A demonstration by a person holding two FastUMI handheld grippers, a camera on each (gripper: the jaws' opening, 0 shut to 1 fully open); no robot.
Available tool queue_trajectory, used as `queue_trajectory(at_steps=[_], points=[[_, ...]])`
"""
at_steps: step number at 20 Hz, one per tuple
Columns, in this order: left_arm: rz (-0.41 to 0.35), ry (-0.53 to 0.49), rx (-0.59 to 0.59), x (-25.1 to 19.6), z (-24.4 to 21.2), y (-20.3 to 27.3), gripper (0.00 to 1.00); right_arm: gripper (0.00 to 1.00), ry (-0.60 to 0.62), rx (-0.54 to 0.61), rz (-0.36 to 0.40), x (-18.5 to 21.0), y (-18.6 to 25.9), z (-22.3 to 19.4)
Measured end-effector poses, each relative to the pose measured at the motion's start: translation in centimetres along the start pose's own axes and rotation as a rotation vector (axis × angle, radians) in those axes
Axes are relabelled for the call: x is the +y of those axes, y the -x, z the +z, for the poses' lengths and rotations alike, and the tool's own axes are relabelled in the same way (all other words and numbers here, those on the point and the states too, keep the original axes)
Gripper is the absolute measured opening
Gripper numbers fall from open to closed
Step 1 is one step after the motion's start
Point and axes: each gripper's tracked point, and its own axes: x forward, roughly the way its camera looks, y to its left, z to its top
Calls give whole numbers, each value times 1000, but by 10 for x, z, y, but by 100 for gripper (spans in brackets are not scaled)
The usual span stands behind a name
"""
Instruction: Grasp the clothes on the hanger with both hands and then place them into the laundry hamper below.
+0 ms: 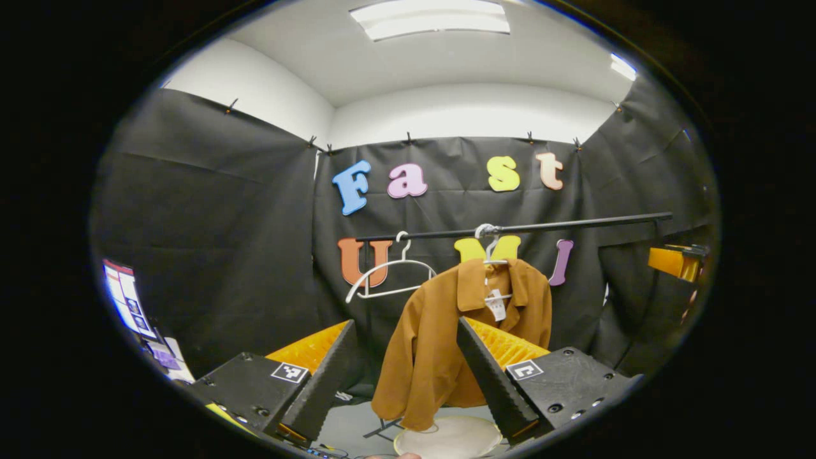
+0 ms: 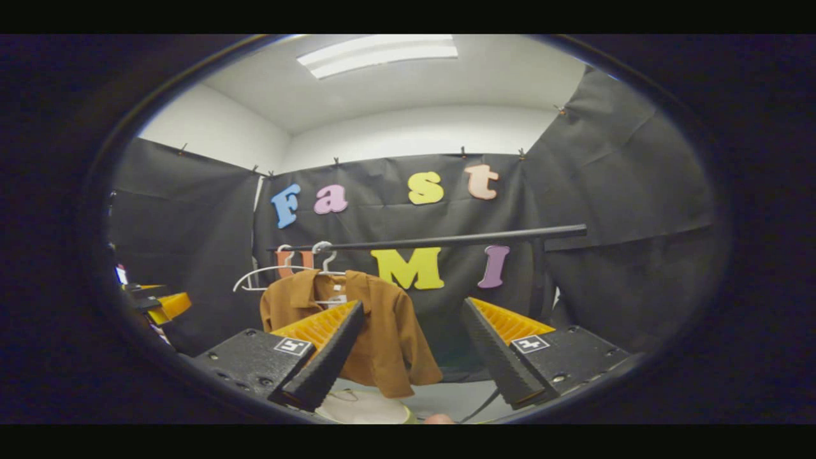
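An empty white hanger (image 1: 390,274) hangs on the black rail (image 1: 574,223).

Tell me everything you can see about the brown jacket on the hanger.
The brown jacket is a collared garment of soft, matte cloth. It hangs on a white hanger hooked over a black rail, beside an empty white hanger. The front is open, with a white tag inside the neck. One sleeve droops down toward the pale hamper below. In both views the jacket hangs freely, and no fingers touch it; the left gripper and right gripper are open in front of it.
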Motion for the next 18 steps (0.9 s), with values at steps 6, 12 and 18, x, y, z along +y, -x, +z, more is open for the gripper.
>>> queue_trajectory(at_steps=[6,12,18], points=[[-103,4,21,7,-20,-32,100,96,17,31,-48,45,-28,-27],[-252,60,87,-18,-50,-70,100,96,-14,81,-49,74,-98,-47],[-305,87,131,-69,-75,-112,96,96,-20,160,53,80,-143,-85]])
